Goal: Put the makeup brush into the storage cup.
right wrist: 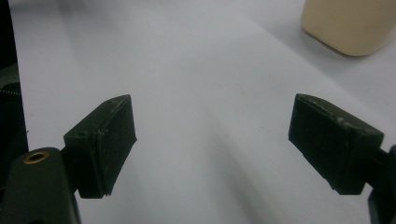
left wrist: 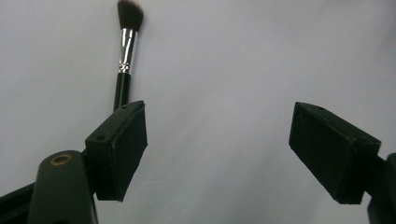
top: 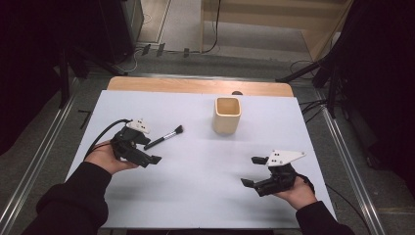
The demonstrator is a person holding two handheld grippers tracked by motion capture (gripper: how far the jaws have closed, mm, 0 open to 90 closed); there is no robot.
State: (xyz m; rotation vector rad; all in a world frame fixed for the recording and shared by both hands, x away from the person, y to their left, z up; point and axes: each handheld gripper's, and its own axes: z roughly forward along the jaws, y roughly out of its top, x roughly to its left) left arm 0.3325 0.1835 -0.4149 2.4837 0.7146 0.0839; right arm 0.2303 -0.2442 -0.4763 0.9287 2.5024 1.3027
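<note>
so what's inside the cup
From the high view, the cup stands upright and its open mouth shows only the pale inner walls, with nothing sticking out. Its bottom is hidden by the near wall, so something small lying there can't be ruled out.

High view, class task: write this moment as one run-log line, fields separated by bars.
left claw: open, empty | brush: flat on table, beside left claw | right claw: open, empty | cup: upright, untouched

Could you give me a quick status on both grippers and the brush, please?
Left gripper open, beside brush. Right gripper open, empty. Brush flat on table, path clear.
</note>
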